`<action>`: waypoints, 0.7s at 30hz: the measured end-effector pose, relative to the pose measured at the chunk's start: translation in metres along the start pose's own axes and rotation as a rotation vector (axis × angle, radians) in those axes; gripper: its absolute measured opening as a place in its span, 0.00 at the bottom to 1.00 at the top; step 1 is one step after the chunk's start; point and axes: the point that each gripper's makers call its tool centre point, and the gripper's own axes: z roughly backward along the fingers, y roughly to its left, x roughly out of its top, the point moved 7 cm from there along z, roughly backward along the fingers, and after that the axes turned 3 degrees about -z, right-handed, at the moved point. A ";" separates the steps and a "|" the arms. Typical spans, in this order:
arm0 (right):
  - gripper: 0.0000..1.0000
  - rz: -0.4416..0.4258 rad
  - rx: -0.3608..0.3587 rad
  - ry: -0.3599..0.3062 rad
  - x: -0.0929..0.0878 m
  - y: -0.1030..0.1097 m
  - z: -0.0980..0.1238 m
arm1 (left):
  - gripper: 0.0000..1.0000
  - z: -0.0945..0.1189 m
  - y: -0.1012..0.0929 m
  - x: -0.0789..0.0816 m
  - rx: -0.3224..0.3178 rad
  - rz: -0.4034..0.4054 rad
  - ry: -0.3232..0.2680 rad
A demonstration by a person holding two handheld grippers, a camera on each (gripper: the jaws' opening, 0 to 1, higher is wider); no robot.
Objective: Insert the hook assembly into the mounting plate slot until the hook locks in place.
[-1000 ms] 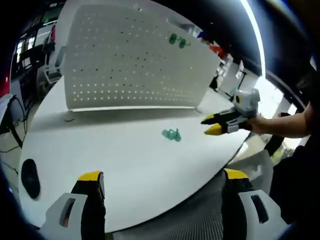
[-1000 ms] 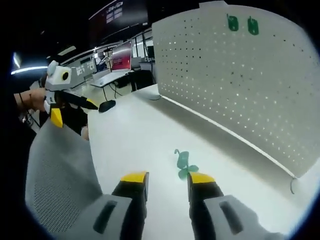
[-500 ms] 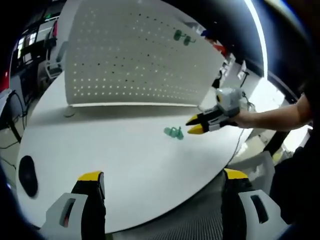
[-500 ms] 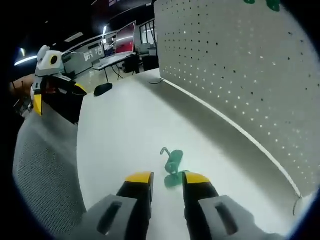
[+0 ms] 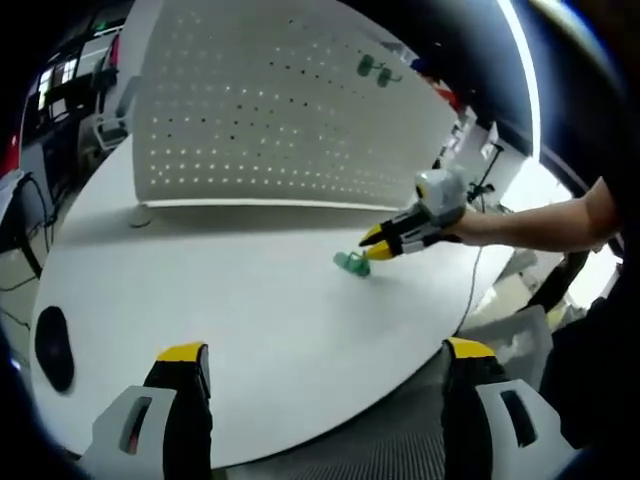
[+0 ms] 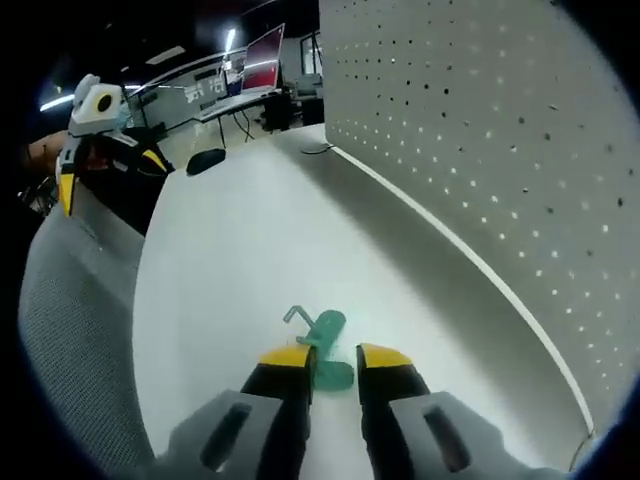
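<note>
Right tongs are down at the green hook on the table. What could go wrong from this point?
The right tongs straddle only one end of the small green plastic hook, so closing may push it along the smooth white table or pinch it crooked. The open left tongs hang far back, too distant to steady it.

No text, label, brand or number can be read anywhere in either view.

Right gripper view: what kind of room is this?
Probably an office or lab workspace. Behind the white table stand desks with a lit monitor, a computer mouse lies on the table, and a white pegboard stands upright along it.
</note>
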 end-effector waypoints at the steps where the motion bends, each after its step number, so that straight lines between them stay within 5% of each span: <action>1: 0.14 0.002 0.008 0.002 0.001 0.001 -0.001 | 0.97 0.000 0.000 0.000 0.000 0.000 0.001; 12: 0.02 0.110 0.079 0.013 0.009 0.010 -0.010 | 0.97 -0.001 0.000 0.001 0.000 -0.002 0.005; 21: 0.01 0.093 0.079 0.030 0.002 0.021 0.000 | 0.97 -0.002 -0.001 0.003 -0.009 -0.010 0.002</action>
